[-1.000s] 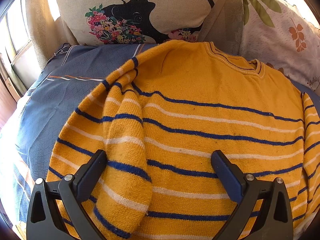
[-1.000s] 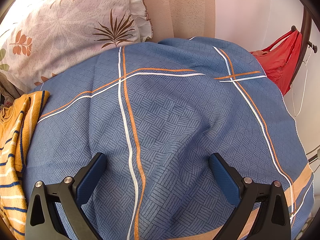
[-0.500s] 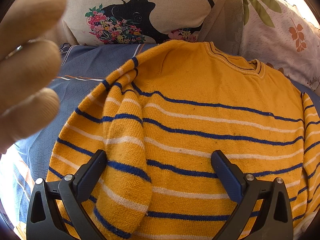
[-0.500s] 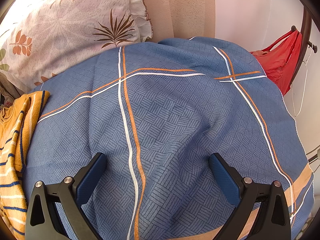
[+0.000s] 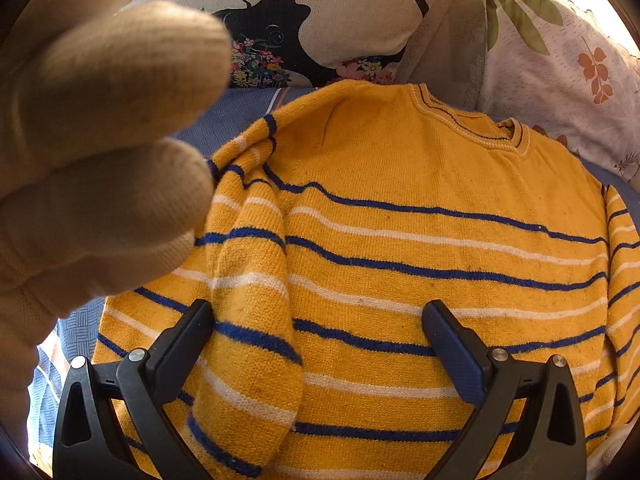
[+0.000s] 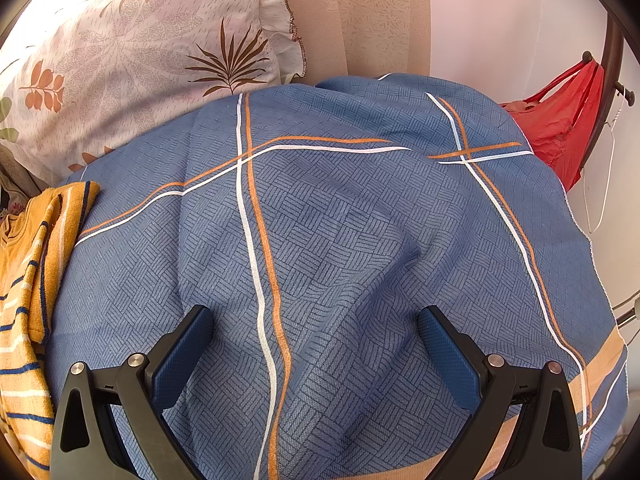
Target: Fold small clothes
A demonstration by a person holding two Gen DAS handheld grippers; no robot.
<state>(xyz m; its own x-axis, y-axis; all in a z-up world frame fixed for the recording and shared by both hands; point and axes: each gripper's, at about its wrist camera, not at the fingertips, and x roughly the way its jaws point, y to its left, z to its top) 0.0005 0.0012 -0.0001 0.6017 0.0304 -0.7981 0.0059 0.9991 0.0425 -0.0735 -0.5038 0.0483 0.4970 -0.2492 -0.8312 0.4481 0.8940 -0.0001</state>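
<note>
From the left wrist camera, the left hand-held gripper (image 5: 316,332) hangs low over a yellow sweater (image 5: 420,240) with blue and white stripes, its jaws spread wide and gripping nothing. The sweater lies flat on a blue bedsheet (image 5: 236,116), neckline pointing away toward the pillows. One sleeve (image 5: 248,304) is folded in over the body and runs down between the two fingers, closer to the left one. A gloved hand (image 5: 92,152), pale and blurred, fills the left side of the view very close to the lens and covers part of the sheet. Behind the sweater a cushion (image 5: 328,12) printed with a dark silhouette and flowers leans upright, and a leaf-patterned pillow (image 5: 560,64) sits to its right.

From the right wrist camera, the right hand-held gripper (image 6: 316,336) is also wide open and empty, held over the bare blue bedsheet (image 6: 340,220), which is crossed by white and orange lines and slightly rumpled. The sweater (image 6: 32,264) shows only as a strip at the far left edge, well apart from these fingers. The leaf-patterned pillow (image 6: 132,60) rests at the upper left, a beige curtain (image 6: 376,16) hangs behind it, and a red plastic bag (image 6: 560,128) hangs at the right beside a dark curved bar (image 6: 612,40).
</note>
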